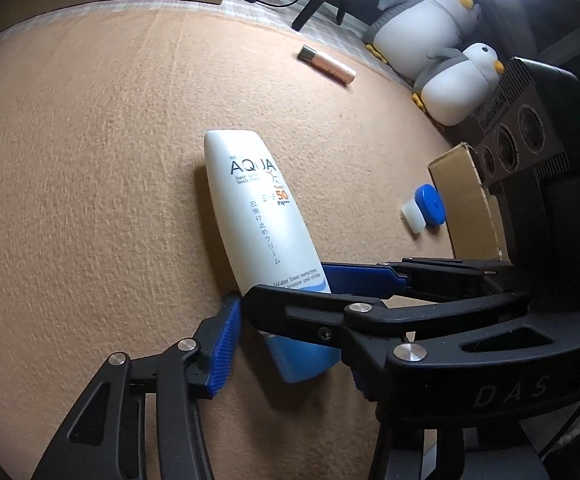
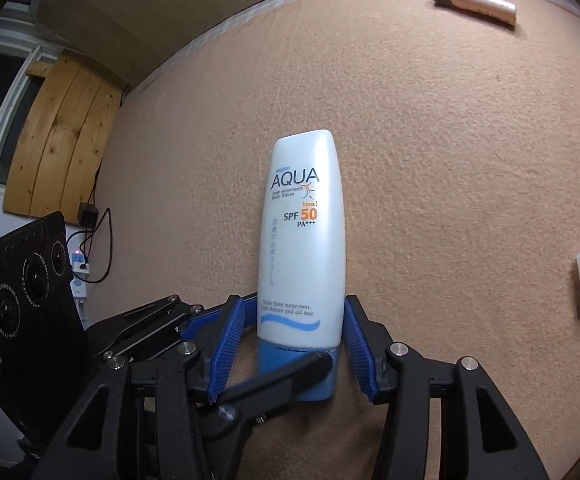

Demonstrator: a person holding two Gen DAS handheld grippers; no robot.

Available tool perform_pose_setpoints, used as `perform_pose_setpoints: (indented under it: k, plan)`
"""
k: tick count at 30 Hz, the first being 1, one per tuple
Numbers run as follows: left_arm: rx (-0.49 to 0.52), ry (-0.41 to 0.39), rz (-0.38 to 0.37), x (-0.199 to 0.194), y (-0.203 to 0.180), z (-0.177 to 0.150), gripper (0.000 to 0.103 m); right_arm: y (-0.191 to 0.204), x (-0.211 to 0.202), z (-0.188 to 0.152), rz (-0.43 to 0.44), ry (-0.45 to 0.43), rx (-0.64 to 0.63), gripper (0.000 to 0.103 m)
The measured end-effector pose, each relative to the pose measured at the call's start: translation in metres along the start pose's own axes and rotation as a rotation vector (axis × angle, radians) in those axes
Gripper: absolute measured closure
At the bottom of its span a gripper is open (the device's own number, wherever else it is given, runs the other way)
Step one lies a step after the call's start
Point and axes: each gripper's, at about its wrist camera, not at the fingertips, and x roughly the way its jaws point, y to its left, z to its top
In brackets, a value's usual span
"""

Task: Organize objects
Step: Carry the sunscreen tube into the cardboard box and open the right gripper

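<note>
A white sunscreen bottle [image 2: 303,236] with a blue cap [image 2: 295,372] is standing cap-down on a tan felt mat [image 2: 449,160]; the words AQUA and SPF 50 are showing on its front.

In the right wrist view, a black finger of the other gripper is crossing in front of the cap and hiding part of it. The right gripper [image 2: 293,344] is straddling the bottle's lower end: its right blue pad [image 2: 359,348] is lying against the bottle's side, while the left pad is standing a little apart, so a firm grip cannot be confirmed.

In the left wrist view, the left gripper [image 1: 290,320] is partly open around the same lower end. Its right finger is mostly covered by the right gripper's black linkage, so contact cannot be made out.

A pink tube [image 1: 325,65] is lying far back on the mat. A small blue-lidded jar [image 1: 425,210] is lying beside a cardboard box [image 1: 465,208], which is partly hidden. Two plush penguins [image 1: 429,20] are sitting beyond the mat's edge.
</note>
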Motion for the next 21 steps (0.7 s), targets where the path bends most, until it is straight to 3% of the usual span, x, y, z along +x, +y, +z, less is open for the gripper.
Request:
perform_pose_setpoints:
  k: [11, 21]
  plan:
    - [0.069, -0.037, -0.001, -0.004, -0.041, 0.013, 0.052, -0.008, -0.039, -0.006, -0.04, -0.085, 0.009, 0.056]
    - [0.202, -0.07, -0.07, 0.005, -0.129, 0.041, 0.052, -0.052, -0.116, -0.017, -0.083, -0.215, 0.082, 0.056]
